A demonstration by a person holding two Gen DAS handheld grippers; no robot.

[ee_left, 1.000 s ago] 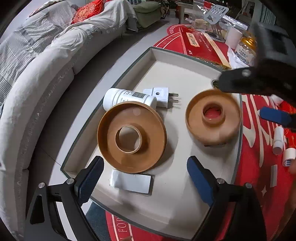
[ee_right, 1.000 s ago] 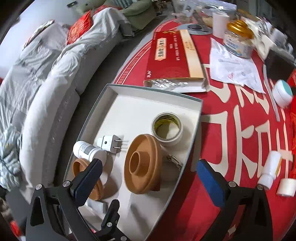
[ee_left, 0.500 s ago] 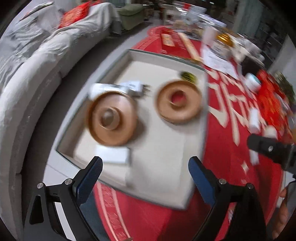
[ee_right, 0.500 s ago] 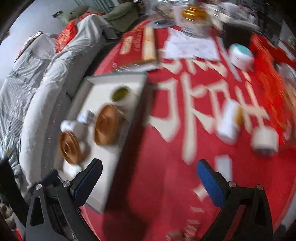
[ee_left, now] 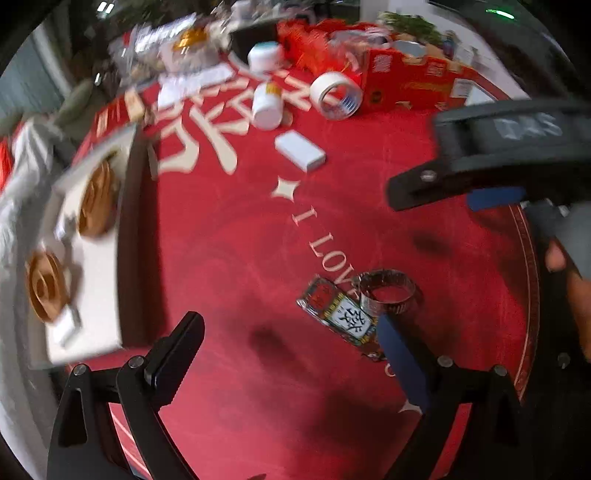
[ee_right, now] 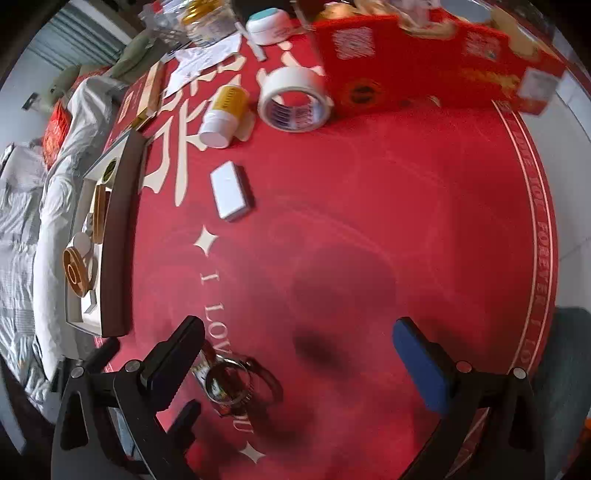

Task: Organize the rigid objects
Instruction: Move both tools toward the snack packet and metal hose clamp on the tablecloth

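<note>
My left gripper (ee_left: 291, 354) hangs open over the red tablecloth with nothing between its fingers. Just ahead of its blue finger lie a metal ring clamp (ee_left: 388, 291) and a small printed packet (ee_left: 336, 312). My right gripper (ee_right: 299, 358) is open and empty too, with the same ring clamp (ee_right: 229, 384) beside its black finger. Farther out lie a white box (ee_right: 231, 190), a yellow-labelled bottle (ee_right: 221, 114) and a tape roll (ee_right: 293, 99). The tray (ee_right: 118, 240) at the far left holds two brown discs (ee_right: 77, 271) and smaller items.
A long red carton (ee_right: 424, 62) stands behind the tape roll. Jars, papers and a round white tub (ee_right: 267, 22) crowd the far side. The table's round edge (ee_right: 543, 236) curves along the right. A covered sofa (ee_right: 22, 206) lies beyond the tray. A person's hand (ee_left: 569, 277) shows at the right.
Both grippers have swung right, away from the tray and out over the red cloth. The tray has slid to the far left of both views. Both stay open.
</note>
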